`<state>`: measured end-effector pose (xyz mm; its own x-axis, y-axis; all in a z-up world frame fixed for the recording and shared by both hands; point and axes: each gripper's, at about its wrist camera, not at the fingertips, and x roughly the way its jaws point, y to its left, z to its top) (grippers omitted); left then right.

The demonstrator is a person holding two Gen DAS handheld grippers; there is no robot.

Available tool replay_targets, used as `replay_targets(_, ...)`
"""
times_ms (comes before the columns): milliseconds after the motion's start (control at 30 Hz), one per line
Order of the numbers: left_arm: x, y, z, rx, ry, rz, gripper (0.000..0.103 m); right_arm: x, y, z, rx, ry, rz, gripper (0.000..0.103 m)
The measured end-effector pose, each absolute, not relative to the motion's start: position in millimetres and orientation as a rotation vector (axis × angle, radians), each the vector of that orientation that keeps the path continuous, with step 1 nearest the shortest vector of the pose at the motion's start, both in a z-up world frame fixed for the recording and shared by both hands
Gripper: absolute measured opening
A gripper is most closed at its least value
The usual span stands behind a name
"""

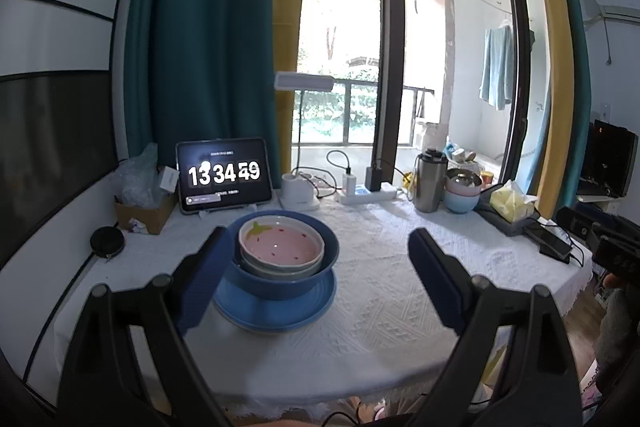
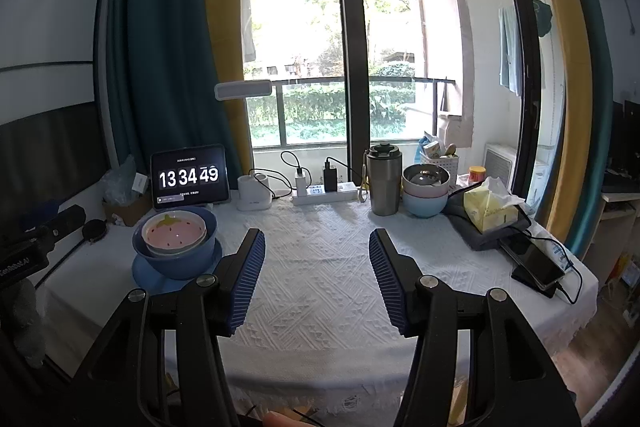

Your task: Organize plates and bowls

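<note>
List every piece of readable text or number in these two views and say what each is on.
"13 34 49": big white clock digits on the tablet propped at the back left of the table.
Small lines above and below the digits on that tablet: too small to read.
White lettering on the black device at the left edge of the right wrist view: partly cut off, not legible.
Print on the small white box beside the tablet: blurred.

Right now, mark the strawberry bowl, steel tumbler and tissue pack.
strawberry bowl (image 1: pixel 280 247), left wrist view, on its pink inner floor.
steel tumbler (image 2: pixel 385 183), right wrist view, on its metal body.
tissue pack (image 2: pixel 490 213), right wrist view, on its yellow side.
</note>
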<state>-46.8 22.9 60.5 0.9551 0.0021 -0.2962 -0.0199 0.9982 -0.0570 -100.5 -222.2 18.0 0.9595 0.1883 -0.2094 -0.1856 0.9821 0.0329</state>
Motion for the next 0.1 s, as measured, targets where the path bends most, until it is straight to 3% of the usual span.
replay_targets(100,-46.2,23.6,60.3,-0.061,0.302,0.013,0.090,-98.5,-223.9,15.4,0.009,0.218,0.188,0.058)
